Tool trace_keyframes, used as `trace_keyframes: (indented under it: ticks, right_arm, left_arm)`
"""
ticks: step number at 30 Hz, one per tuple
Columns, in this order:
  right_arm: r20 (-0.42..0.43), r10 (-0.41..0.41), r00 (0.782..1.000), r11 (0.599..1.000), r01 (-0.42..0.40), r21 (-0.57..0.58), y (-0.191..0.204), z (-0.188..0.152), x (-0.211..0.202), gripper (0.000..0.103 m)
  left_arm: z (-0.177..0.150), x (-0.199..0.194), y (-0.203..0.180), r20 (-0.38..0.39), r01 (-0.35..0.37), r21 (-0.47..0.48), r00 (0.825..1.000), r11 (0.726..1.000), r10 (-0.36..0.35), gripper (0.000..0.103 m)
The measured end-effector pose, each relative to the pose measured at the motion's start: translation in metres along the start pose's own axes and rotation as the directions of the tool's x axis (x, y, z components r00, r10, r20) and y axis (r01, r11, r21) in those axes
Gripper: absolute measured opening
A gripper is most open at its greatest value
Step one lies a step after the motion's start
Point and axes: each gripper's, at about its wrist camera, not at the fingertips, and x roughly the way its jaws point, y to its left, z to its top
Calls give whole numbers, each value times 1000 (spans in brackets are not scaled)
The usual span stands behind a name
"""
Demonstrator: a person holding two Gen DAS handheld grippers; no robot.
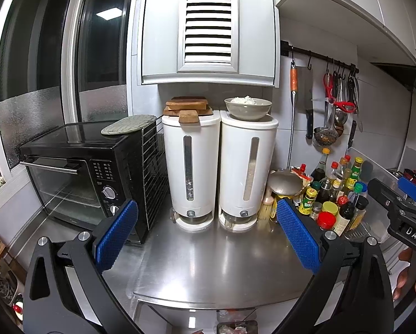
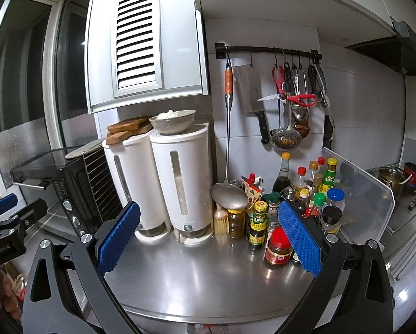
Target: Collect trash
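My left gripper point(image 1: 206, 232) is open and empty, held above the steel countertop point(image 1: 208, 267) in front of two white dispensers point(image 1: 190, 167). My right gripper point(image 2: 208, 233) is open and empty over the same countertop point(image 2: 202, 278), its right finger close to a red-lidded jar point(image 2: 279, 247). No loose trash shows on the counter in either view. The right gripper also shows at the right edge of the left wrist view point(image 1: 402, 208). The left gripper shows at the left edge of the right wrist view point(image 2: 10, 222).
A black toaster oven point(image 1: 80, 178) stands left. A bowl of rice point(image 1: 247, 108) and wooden boards point(image 1: 187, 107) sit on the dispensers. Several sauce bottles point(image 2: 299, 203), a brush point(image 2: 221, 222) and a clear splash guard point(image 2: 358, 194) crowd the right. Utensils hang on a rail point(image 2: 269, 50).
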Motion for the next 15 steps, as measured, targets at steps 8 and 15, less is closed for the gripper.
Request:
trace_keyframes:
  ticks: [8,15]
  right_arm:
    - [0,3,1000,1000,-3,1,1,0,1,100]
    - [0,6,1000,1000,-6,-8,2,1,1,100]
  left_arm:
    - [1,2,-1,-2,-2,1,1000,1000,2,95]
    - [3,3,1,4,-6,-7,1000,1000,6,95]
